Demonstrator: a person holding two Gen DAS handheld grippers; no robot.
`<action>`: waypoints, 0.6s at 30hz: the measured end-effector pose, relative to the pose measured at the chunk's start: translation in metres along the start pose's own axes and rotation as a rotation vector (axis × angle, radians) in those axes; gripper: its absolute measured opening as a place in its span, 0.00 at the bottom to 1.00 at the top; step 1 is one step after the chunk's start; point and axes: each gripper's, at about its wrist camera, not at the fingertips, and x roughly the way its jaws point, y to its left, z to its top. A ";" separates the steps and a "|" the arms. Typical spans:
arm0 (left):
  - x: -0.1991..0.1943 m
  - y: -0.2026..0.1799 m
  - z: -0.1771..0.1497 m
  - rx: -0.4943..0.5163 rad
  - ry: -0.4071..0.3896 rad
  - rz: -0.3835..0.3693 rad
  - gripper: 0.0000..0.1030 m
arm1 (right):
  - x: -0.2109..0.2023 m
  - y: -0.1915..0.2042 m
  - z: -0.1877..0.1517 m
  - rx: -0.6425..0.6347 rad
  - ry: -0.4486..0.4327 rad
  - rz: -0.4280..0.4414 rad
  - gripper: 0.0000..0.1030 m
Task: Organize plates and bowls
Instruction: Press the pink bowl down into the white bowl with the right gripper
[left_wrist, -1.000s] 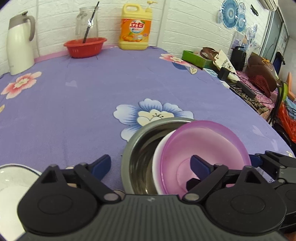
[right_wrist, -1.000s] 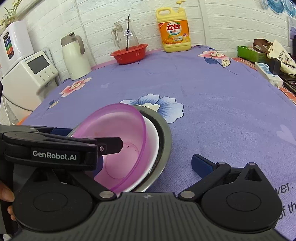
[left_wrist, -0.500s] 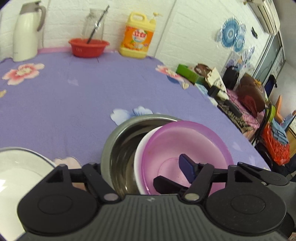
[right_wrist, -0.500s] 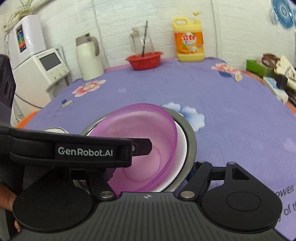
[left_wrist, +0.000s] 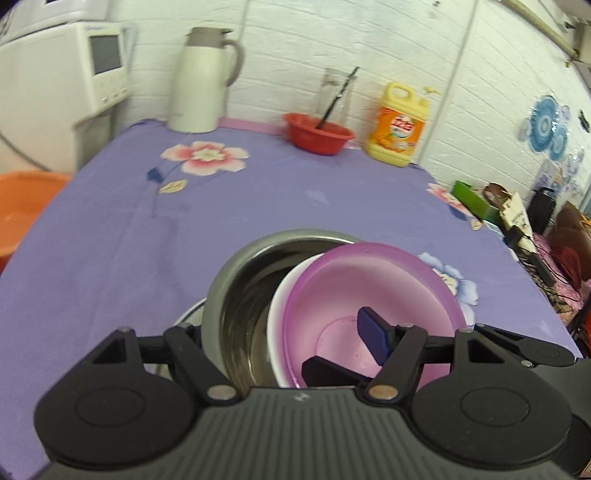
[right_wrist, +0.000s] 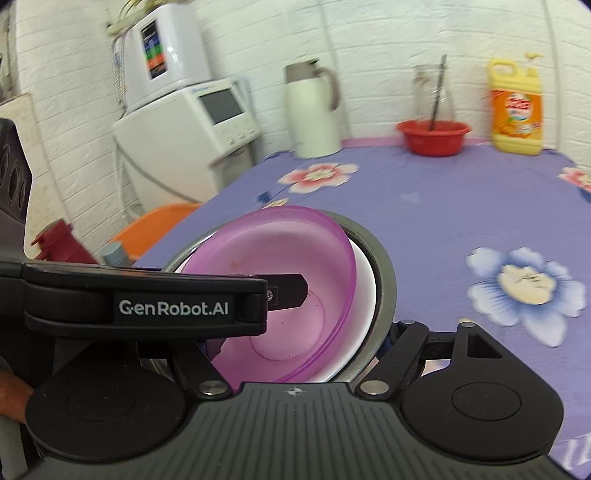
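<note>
Nearest the holder, the left hand-held gripper (left_wrist: 280, 325) has narrowed from wide open a second ago. One finger now sits inside the purple bowl (left_wrist: 369, 280) and the other sits outside the steel bowl (left_wrist: 240, 280), so it clamps the near wall of the nested stack.

The right hand-held gripper (right_wrist: 301, 338) has narrowed in the same way. Its right finger presses the outer steel wall. Its left finger is largely hidden under the left unit's arm but appears to reach inside the purple bowl.

The stack itself is unchanged: the purple bowl rests tilted in the white bowl (left_wrist: 280, 306), and both sit in the steel bowl.

Both views have swung left within the last second. The rim of a white plate (left_wrist: 186, 314), earlier well off to the left, now shows just under the steel bowl's left edge. Whether the stack touches the plate cannot be determined.

Judgement: the stack is being carried as one unit onto the plate, which would consolidate the dishes.

Farther back on the purple counter (left_wrist: 295, 192) stand the red basin (left_wrist: 317, 134), the detergent bottle (left_wrist: 400, 125) and the thermos jug (left_wrist: 201, 81).
</note>
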 end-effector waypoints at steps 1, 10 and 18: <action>0.000 0.006 -0.002 -0.011 0.003 0.004 0.68 | 0.004 0.004 -0.001 -0.003 0.012 0.012 1.00; 0.011 0.020 -0.014 -0.041 0.015 -0.031 0.67 | 0.022 0.010 -0.009 -0.013 0.079 -0.002 1.00; 0.010 0.029 -0.015 -0.106 0.005 -0.085 0.84 | 0.024 0.013 -0.008 -0.024 0.078 0.009 1.00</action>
